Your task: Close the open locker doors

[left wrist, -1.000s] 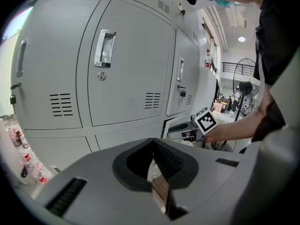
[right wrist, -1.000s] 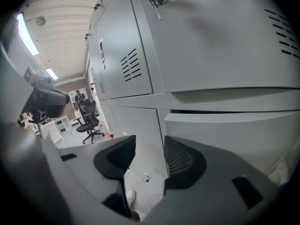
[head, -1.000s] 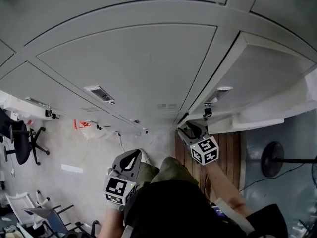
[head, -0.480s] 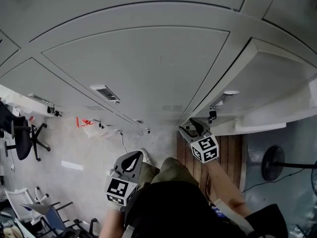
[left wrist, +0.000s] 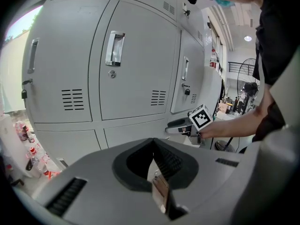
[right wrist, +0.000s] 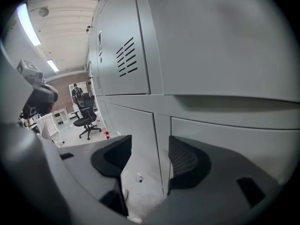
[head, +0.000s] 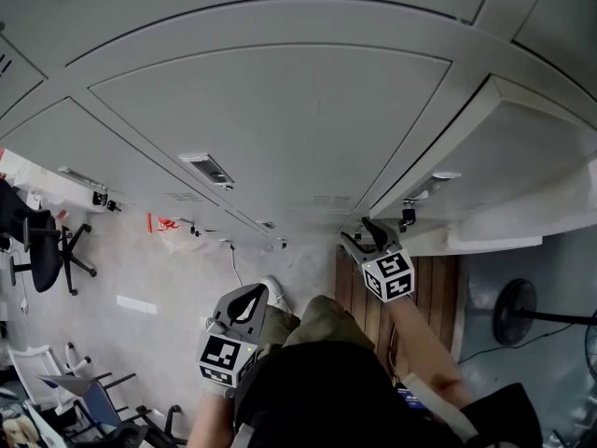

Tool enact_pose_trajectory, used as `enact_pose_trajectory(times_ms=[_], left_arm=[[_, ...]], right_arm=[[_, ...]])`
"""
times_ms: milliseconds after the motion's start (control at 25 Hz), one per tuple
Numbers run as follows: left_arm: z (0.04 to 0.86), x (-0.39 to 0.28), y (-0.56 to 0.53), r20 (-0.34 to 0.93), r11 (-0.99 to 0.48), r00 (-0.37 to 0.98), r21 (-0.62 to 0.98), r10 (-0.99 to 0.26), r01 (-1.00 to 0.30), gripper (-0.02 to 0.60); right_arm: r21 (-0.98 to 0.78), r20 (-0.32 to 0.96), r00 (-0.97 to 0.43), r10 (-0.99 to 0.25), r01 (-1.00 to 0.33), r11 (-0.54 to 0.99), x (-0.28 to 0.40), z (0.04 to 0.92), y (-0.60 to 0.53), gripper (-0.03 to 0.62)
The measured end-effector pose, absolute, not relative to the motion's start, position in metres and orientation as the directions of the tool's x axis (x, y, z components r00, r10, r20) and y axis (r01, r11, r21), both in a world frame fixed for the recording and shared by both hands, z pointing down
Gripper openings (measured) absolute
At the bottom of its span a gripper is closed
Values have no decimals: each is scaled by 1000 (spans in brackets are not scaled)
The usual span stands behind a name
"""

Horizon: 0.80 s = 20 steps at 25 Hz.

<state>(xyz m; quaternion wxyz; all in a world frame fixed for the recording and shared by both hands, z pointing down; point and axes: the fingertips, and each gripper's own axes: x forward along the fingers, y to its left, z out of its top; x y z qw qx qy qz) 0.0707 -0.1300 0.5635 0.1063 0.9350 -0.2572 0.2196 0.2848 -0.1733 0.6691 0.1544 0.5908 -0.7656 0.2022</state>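
Standing before a bank of pale grey metal lockers (head: 280,129), a person (head: 326,381) holds one gripper in each hand. Most doors in the bank lie flush with the flat front.

At the right of the bank, one pale grey metal locker door (head: 522,157) is ajar. It is swung outward, with a dark gap running along its handle edge. A small black padlock (head: 408,217) hangs just below that door's handle.

The right gripper (head: 359,232) is raised to the lower corner of the ajar door, just beside the padlock. Whether it touches the door cannot be told from where one stands. Its jaws are opening and stand wide apart. Nothing lies between the black ribbed pads (right wrist: 185,161); only locker fronts and pale floor show past them.

The left gripper (head: 247,294) hangs low beside the person's thigh, well apart from the lockers and pointing toward them. Its jaws are pressed together and carry nothing.

A black office chair (head: 37,250) stands on the floor far to the left. A brown wooden slatted board (head: 434,297) lies on the floor beneath the ajar door, beside the person's right forearm.
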Motion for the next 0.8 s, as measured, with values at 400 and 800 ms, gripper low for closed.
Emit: enact_pose_trajectory(times_ms=[400, 800], left_arm=[[558, 61, -137, 442, -853, 784, 75, -435, -516, 8], [547, 63, -154, 408, -901, 844, 101, -350, -422, 8]], right_arm=[[-152, 456, -264, -850, -964, 217, 269, 658, -168, 241], [-196, 413, -234, -880, -967, 166, 244, 619, -152, 189]])
